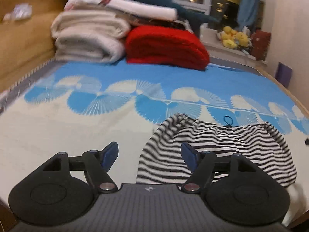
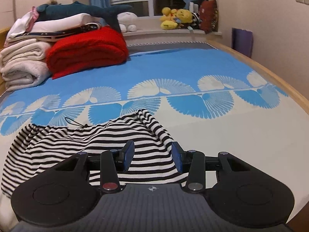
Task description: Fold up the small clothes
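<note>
The striped garment (image 2: 108,147) lies crumpled on the bedspread (image 2: 222,135), near its front edge. Your right gripper (image 2: 152,155) hangs over its right part, jaws spread and empty; your left gripper (image 1: 149,154) stands wide apart at its left edge, holding nothing. Folded blankets (image 1: 166,46) sit far behind.

right gripper (image 2: 152,155): jaws apart, over near edge of striped garment (image 2: 87,141) | garment: crumpled, near edge of bed (image 2: 231,139), black drawstring (image 2: 75,124) at its far side | red blanket (image 2: 87,52), white blankets (image 2: 23,65): stacked at far left corner
</note>
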### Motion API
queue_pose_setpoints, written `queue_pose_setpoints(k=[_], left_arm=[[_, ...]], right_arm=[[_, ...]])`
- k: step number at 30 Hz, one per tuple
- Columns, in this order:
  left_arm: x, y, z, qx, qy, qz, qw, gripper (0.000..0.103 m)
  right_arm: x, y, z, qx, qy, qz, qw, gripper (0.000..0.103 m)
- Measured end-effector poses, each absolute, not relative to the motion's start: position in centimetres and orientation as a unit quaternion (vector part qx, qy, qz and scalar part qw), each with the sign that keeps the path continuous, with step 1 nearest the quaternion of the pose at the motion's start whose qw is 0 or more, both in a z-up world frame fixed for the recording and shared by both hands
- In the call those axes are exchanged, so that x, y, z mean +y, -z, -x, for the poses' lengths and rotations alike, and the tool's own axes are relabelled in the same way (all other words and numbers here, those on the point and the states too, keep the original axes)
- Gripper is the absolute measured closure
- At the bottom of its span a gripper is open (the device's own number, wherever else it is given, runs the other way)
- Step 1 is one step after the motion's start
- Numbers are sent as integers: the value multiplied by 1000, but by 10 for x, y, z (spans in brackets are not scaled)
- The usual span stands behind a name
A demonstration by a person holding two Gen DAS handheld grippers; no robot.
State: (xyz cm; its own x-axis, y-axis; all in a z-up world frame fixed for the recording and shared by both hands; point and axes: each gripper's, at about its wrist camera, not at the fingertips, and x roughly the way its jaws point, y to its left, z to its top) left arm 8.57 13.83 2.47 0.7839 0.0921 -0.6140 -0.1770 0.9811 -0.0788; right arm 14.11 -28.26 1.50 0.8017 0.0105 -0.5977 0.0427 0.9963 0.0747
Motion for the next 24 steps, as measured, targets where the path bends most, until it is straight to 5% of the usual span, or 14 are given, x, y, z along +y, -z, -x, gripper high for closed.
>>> queue_pose_setpoints(k=[10,17,24], left_arm=[[188,-17,-91,344,-87,124,927,27],[208,-16,-88,345,-108,143,921,27],[227,-15,-83,347,-125,152,917,27]], right_arm=[[-269,-5,-153,326,30,-75,942,60],[-247,-3,-159,323,16,-77,943,83],[-220,4,-167,341,-10,-84,936,82]])
